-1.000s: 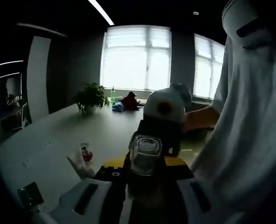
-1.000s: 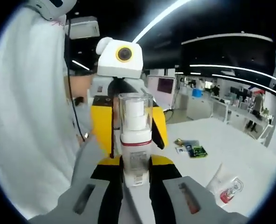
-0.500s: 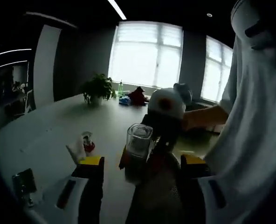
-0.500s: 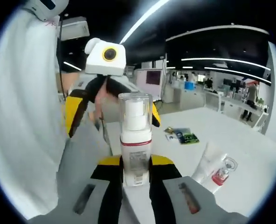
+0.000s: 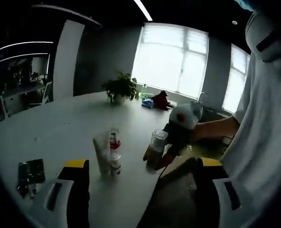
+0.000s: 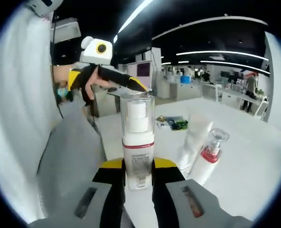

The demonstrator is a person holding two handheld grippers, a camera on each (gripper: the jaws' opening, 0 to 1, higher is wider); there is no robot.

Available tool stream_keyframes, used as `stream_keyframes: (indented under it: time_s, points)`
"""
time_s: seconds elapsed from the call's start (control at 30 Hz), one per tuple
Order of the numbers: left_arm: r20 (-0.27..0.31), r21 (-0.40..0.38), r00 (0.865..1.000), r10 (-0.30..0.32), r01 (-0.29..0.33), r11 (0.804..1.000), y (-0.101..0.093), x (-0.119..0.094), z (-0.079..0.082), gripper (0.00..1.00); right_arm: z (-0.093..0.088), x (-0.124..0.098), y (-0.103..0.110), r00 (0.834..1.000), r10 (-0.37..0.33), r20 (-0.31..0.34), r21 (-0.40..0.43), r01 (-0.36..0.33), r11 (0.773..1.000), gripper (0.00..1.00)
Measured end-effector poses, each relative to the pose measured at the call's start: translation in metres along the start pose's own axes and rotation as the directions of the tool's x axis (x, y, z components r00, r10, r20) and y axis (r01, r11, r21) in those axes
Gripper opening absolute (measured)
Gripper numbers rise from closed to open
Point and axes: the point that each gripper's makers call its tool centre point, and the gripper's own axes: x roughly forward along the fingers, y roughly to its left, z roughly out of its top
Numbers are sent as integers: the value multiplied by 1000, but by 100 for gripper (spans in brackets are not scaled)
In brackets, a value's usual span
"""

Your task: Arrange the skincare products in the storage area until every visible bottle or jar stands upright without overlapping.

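A white pump bottle (image 6: pixel 138 142) with a clear cap and a red band stands upright between the jaws of my right gripper (image 6: pixel 138 166), which is shut on its lower body. The left gripper view shows the same bottle (image 5: pixel 157 145) held by the right gripper (image 5: pixel 171 137) low over the white table (image 5: pixel 60 128). My left gripper (image 5: pixel 141 166) is open and holds nothing; it hangs apart from the bottle, up and to the left (image 6: pixel 107 81). A white tube (image 6: pixel 193 140) and a small red-collared bottle (image 6: pixel 210 153) stand upright side by side on the table.
Dark and green cards (image 6: pixel 173 122) lie flat on the table beyond the tube. A potted plant (image 5: pixel 121 88) and a red object (image 5: pixel 160 100) sit at the far edge by the windows. A person in a white shirt (image 5: pixel 259 123) stands close beside both grippers.
My left gripper has opened, let go of the pump bottle and drawn back from it. The right gripper keeps its hold. The tube and small bottle now look closer.
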Motion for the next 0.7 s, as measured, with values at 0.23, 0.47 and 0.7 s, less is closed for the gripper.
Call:
stream_keyframes:
  time_s: [0.23,0.47,0.7]
  points:
    - [-26,-24,998,53,-54,998,19,6,-7,99,-24,4,-21,1000,-4,0,12,4,1000,20]
    - [-72,-51,994,80,-84,995,31,12,-29,99,-49,18,-36,1000,1,-3,10,-1,1000,20]
    - [-108,-100,987,121,-132,986,45,14,-52,99,-66,31,-48,1000,13,11,15,-13,1000,20]
